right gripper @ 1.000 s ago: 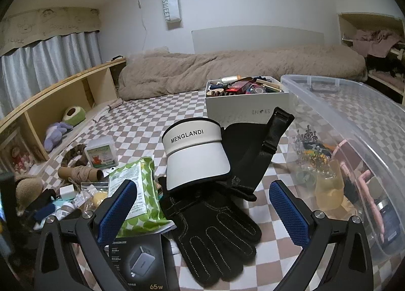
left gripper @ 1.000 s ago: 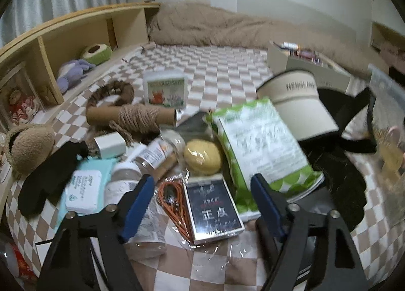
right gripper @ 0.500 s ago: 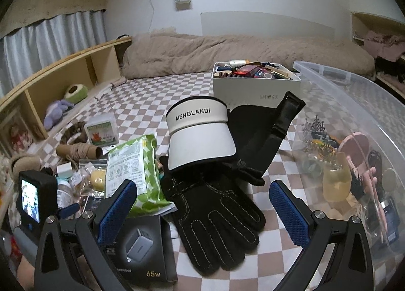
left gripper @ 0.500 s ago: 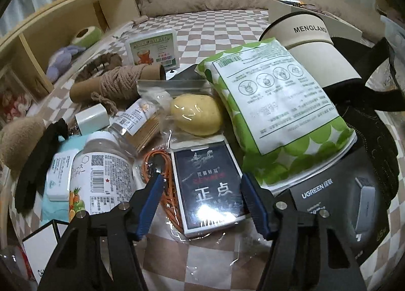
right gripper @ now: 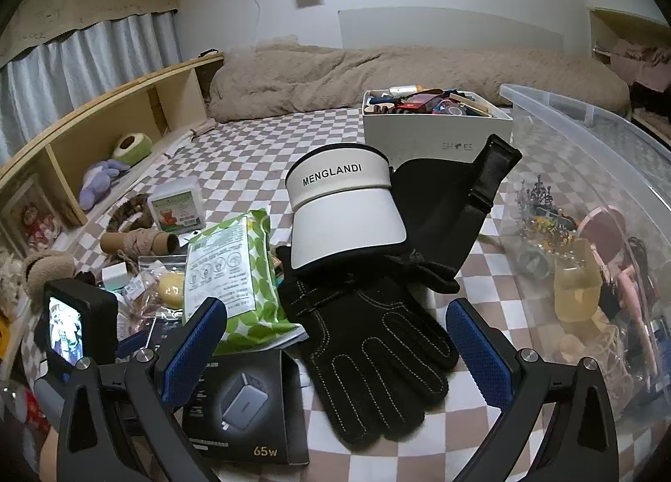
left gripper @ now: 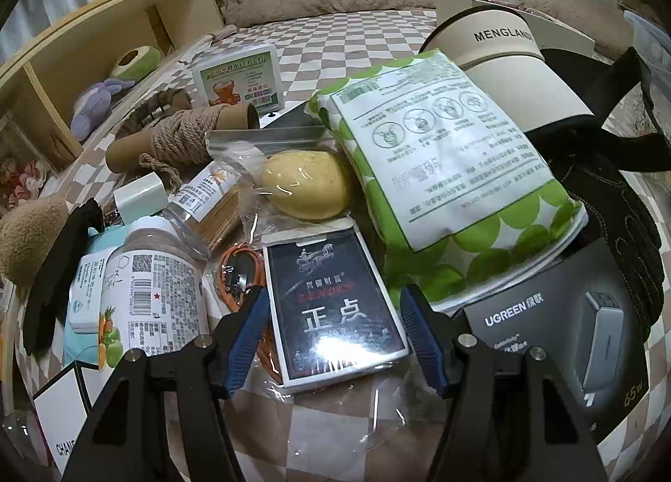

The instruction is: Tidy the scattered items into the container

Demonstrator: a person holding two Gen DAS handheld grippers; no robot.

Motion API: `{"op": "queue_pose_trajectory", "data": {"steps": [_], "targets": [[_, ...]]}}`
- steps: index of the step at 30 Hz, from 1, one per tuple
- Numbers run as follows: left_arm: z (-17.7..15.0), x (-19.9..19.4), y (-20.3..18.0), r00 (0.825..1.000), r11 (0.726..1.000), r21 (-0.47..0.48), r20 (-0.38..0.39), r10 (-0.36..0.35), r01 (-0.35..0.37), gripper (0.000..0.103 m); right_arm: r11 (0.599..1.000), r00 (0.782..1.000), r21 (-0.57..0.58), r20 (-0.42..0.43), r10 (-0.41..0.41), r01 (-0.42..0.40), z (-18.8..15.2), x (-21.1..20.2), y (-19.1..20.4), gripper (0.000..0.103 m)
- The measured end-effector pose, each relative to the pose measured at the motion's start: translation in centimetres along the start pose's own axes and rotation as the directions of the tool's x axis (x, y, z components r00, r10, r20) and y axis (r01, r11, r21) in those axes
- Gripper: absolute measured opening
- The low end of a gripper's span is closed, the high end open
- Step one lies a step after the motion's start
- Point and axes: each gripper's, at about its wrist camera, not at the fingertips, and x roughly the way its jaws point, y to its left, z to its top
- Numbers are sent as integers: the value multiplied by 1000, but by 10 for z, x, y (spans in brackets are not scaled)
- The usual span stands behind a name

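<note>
My left gripper is open, its blue pads on either side of a black card deck wrapped in clear plastic, without closing on it. Around the deck lie an orange cord, a white bottle, a yellow sponge in a bag, a green-dotted wipes pack and a dark UGREEN charger box. My right gripper is open and empty above a black glove. A white MENGLANDI visor lies behind the glove. The clear plastic container stands at the right with several items inside.
A white shoe box full of small things stands behind the visor. A twine roll, a green-labelled box and a black sock lie at the left. A wooden shelf with plush toys runs along the left. A brown blanket lies at the back.
My left gripper has moved down and forward onto the card deck and its jaws have narrowed around it. My right gripper has drifted slightly closer over the glove.
</note>
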Motion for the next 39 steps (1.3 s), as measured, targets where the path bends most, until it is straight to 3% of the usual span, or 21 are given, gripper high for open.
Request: {"op": "queue_pose_trajectory", "data": {"steps": [10, 16, 22, 26, 35, 38, 39], "targets": [[-7, -3, 12, 1000, 1000, 8, 10, 1, -1, 64, 1000, 1000, -25, -22, 8, -9, -11, 4, 0, 103], [-11, -6, 23, 998, 999, 6, 21, 53, -53, 64, 997, 996, -53, -62, 58, -61, -29, 7, 9, 103], [-15, -9, 28, 998, 999, 26, 37, 46, -47, 64, 989, 989, -97, -109, 103, -114, -55, 11, 32, 103], [-15, -5, 21, 998, 997, 72, 47, 37, -40, 72, 985, 987, -128, -128, 101, -117, -72, 11, 43, 103], [-7, 17, 12, 992, 979, 161, 39, 122, -127, 75, 991, 987, -74, -124, 103, -113, -79, 6, 34, 103], [-3, 19, 18, 995, 983, 151, 30, 97, -100, 76, 992, 987, -55, -121, 103, -110, -78, 5, 29, 103], [-3, 18, 19, 996, 985, 152, 27, 81, -84, 70, 993, 987, -51, -120, 104, -110, -78, 5, 28, 103]]}}
